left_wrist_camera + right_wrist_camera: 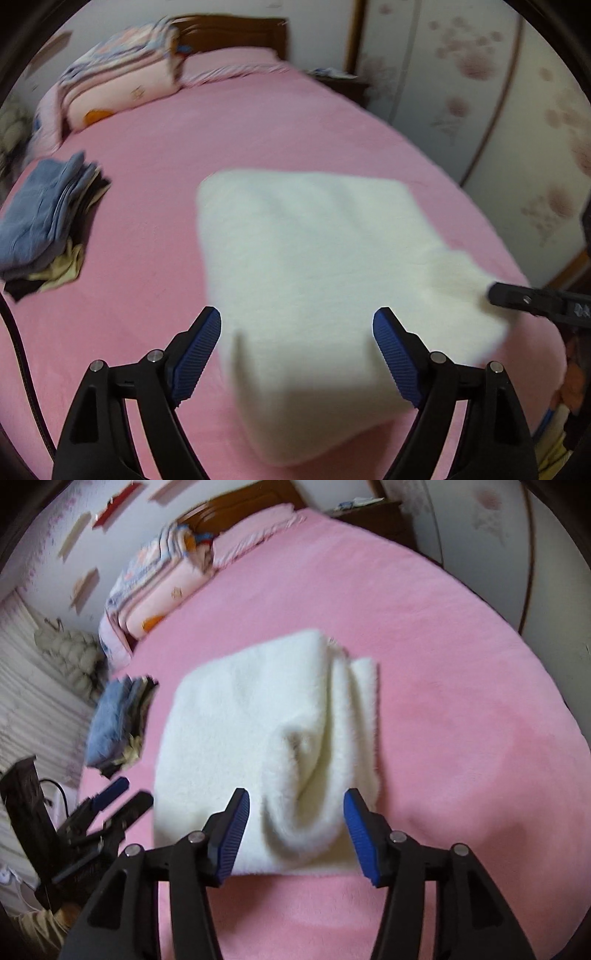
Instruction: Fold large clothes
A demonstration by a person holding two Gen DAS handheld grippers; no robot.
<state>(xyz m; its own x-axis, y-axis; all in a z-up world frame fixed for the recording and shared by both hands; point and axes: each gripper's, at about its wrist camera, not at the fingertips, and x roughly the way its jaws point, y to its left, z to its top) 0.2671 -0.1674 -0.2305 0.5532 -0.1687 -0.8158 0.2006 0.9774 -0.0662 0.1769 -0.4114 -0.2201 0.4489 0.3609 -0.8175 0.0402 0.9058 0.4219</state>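
I find the folded white garment (pixel 266 738) lying on the pink bed (pixel 461 701). My left gripper (pixel 297 354) and right gripper (pixel 295 838) stand wide above it, gripping nothing. Folded clothes pile (pixel 44 221) lies apart.

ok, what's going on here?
A person with a handheld claw in each hand is folding clothes on a pink bed. A white fleece garment lies folded in front of them. Both claws are open and grip nothing: the left claw and right claw hover over its near edge. A stack of folded clothes sits off to the left.
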